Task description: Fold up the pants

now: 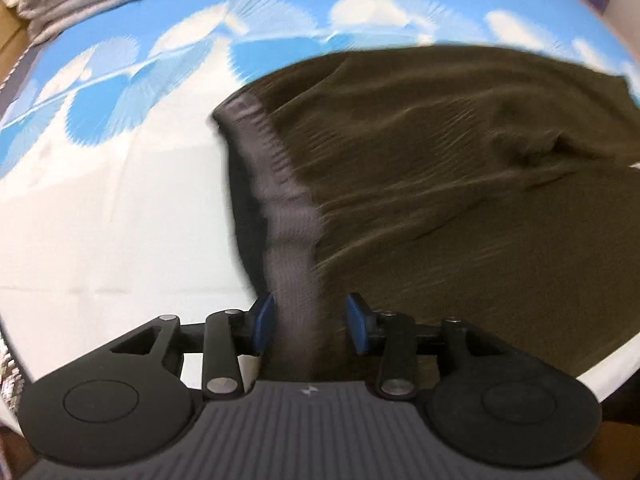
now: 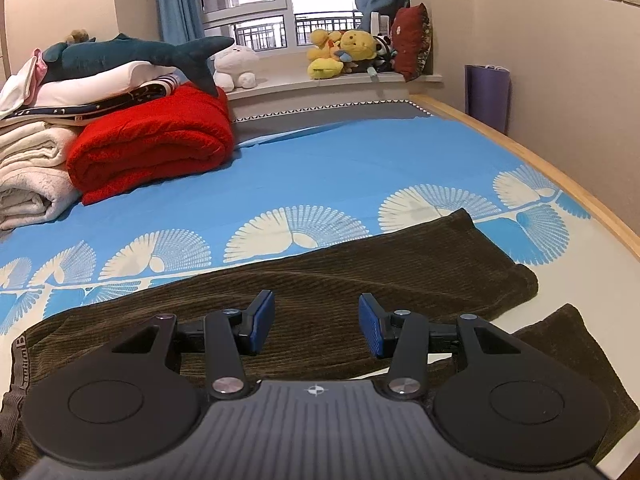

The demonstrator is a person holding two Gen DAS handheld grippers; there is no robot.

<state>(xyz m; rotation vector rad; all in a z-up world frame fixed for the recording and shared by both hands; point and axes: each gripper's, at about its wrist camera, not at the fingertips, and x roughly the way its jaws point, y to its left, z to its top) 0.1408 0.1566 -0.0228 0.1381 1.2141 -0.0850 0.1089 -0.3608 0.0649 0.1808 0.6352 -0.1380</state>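
Note:
Dark olive corduroy pants [image 1: 460,160] lie spread on a blue and white bed sheet [image 1: 100,200]. Their grey elastic waistband [image 1: 288,216] rises off the sheet, blurred, and runs up between the blue pads of my left gripper [image 1: 310,328], which is shut on it. In the right wrist view the pants [image 2: 360,264] lie flat with both legs stretched toward the right, and the waistband [image 2: 18,356] is at the far left. My right gripper [image 2: 316,328] hovers over the middle of the pants, open, with nothing between its fingers.
A folded red blanket [image 2: 152,144] and white blankets [image 2: 28,176] are stacked at the bed's far left, with a plush shark [image 2: 132,54] on top. The bed's wooden edge [image 2: 560,168] runs along the right. Plush toys [image 2: 344,54] sit on the window sill.

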